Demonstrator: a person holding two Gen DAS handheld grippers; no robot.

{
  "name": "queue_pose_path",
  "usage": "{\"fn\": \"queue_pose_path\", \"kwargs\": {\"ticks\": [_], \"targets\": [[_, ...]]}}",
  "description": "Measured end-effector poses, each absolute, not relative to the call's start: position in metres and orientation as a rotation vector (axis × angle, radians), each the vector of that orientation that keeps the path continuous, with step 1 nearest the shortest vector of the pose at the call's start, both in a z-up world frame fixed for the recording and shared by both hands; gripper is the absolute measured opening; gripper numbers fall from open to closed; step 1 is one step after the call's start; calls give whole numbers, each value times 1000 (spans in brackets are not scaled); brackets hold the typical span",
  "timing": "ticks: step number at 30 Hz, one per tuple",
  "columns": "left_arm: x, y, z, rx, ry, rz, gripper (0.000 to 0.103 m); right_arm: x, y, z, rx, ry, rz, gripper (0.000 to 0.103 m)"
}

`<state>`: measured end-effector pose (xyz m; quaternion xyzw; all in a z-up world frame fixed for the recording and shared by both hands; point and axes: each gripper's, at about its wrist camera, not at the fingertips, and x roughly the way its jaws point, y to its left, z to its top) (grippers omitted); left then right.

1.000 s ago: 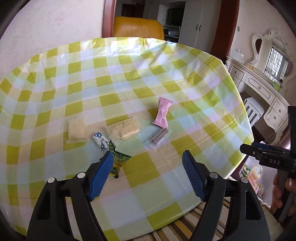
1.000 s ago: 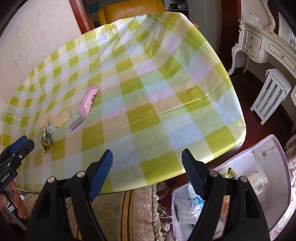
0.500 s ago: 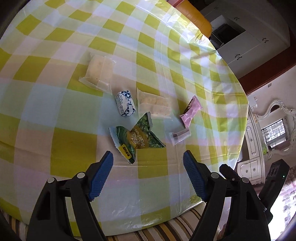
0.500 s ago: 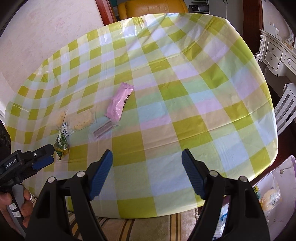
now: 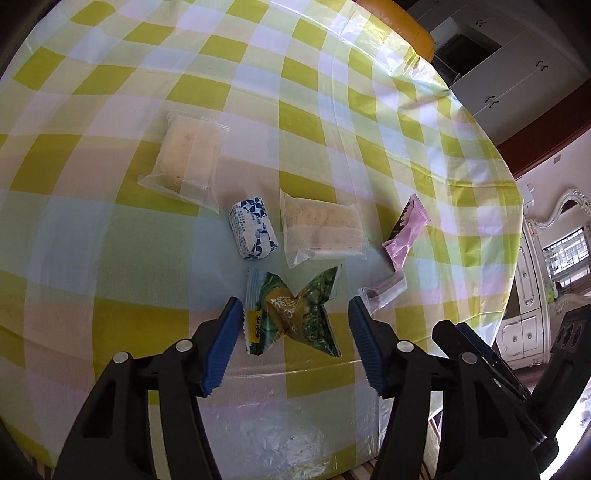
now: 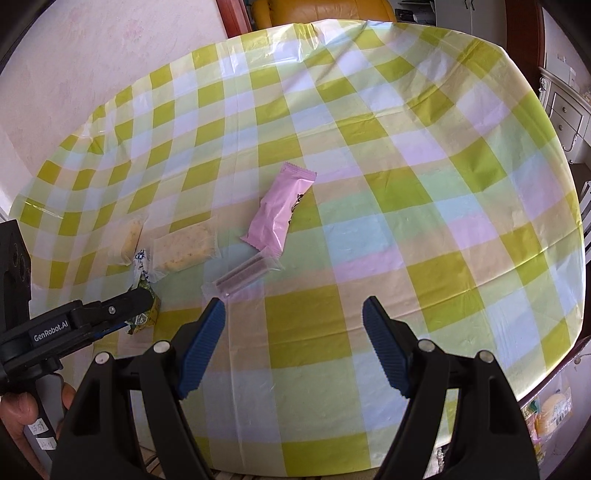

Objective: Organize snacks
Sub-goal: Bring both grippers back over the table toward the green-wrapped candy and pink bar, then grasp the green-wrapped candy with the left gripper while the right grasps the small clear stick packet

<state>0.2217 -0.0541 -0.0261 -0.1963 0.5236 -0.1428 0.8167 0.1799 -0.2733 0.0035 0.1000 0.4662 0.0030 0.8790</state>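
Note:
Several snacks lie on the checked tablecloth [image 5: 110,258]. My left gripper [image 5: 293,332] is open, its blue fingers on either side of a green packet [image 5: 295,310], just above it. Beyond lie a blue-white candy [image 5: 253,229], two clear-wrapped cakes [image 5: 188,162] [image 5: 321,229], a pink packet [image 5: 406,232] and a thin clear stick pack [image 5: 384,291]. My right gripper [image 6: 293,332] is open and empty above the cloth, near the stick pack [image 6: 243,277] and the pink packet [image 6: 280,210]. The left gripper also shows in the right wrist view [image 6: 122,306].
The table's near edge runs just under both grippers. A yellow-brown chair [image 6: 325,11] stands behind the table by the wall. White drawers and a mirror [image 5: 554,258] stand to the right. A box of snacks [image 6: 550,410] sits on the floor at the right.
My left gripper has moved down and forward until its fingers straddle the green packet. My right gripper has moved in toward the stick pack and pink packet. Both stay open.

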Motion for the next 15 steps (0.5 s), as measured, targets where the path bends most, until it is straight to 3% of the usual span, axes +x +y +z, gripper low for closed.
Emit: {"fn": "queue_pose_path", "kwargs": {"ticks": [2,9,15], "targets": [[222,-55,-26,-370,1107,-290,42,185,-267,1,206,978,18,77],[215,-58,-23,-290,1055,-281,39,205,-250,-7,217,1002,10,77],[212,-48,-21,-297,1022,-252,36,221,-245,-18,238,1028,-37,68]]}}
